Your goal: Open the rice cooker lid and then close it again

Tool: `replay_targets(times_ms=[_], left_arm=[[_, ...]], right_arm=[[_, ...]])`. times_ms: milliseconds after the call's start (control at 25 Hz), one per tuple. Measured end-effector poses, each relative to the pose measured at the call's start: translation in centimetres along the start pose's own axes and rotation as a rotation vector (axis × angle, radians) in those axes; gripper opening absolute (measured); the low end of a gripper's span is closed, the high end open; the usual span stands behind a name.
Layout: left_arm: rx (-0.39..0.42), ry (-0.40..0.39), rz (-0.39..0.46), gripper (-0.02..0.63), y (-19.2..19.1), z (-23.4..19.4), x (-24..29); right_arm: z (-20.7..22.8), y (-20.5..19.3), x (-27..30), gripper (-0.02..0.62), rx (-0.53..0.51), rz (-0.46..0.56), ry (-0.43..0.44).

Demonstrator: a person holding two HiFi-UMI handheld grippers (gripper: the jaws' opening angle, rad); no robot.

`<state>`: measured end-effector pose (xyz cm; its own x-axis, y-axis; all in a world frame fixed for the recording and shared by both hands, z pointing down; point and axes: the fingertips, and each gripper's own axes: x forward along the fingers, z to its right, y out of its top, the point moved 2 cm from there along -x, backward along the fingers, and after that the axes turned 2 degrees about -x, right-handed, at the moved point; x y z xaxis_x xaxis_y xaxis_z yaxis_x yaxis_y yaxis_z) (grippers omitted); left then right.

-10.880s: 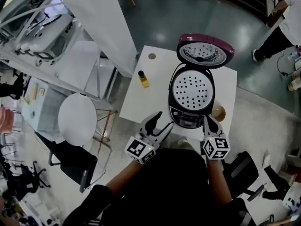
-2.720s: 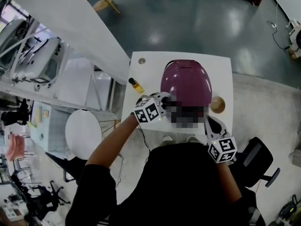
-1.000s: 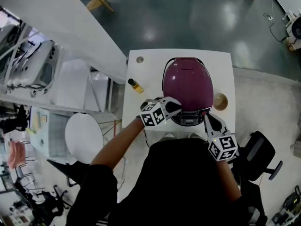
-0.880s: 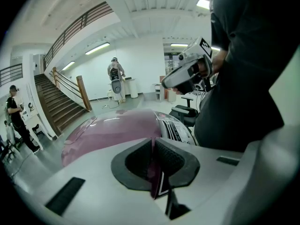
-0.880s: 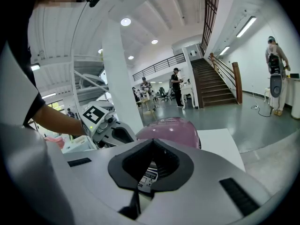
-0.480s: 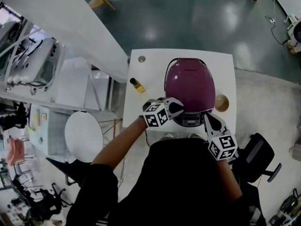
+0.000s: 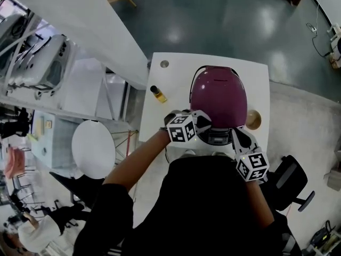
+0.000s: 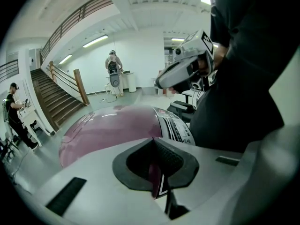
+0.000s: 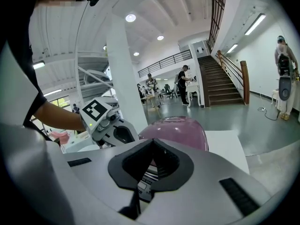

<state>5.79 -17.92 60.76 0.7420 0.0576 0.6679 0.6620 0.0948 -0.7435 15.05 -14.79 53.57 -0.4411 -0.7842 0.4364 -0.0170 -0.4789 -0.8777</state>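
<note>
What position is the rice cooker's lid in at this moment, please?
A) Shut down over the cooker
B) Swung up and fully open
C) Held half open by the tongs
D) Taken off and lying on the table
A: in the head view the maroon lid lies domed and closed over the rice cooker, with none of the inside showing.

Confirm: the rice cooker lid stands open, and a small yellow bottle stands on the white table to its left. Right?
No. The rice cooker lid is closed, as the head view shows. The small yellow bottle does stand on the white table to its left.
</note>
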Motion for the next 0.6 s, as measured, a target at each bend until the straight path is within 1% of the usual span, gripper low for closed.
replay_targets(times_ms=[80, 240, 440, 600], left_arm=[[-0.006, 0.004, -0.002, 0.006, 0.0, 0.1, 0.1], [-0.058, 0.026, -0.004, 0.005, -0.1, -0.1, 0.1], [-0.033, 0.035, -0.018, 0.005, 0.0, 0.0, 0.2], [-0.059, 0.019, -0.033, 0.005, 0.0, -0.1, 0.3]], right_arm=[[0.3, -0.4, 0.0, 0.0, 0.008, -0.009, -0.002], [1.0, -0.6, 0.2, 0.0, 0.019, -0.021, -0.01], [1.0, -1.1, 0.9, 0.0, 0.02, -0.045, 0.014], [0.6, -1.3, 1.4, 0.0, 0.014, -0.062, 0.031]])
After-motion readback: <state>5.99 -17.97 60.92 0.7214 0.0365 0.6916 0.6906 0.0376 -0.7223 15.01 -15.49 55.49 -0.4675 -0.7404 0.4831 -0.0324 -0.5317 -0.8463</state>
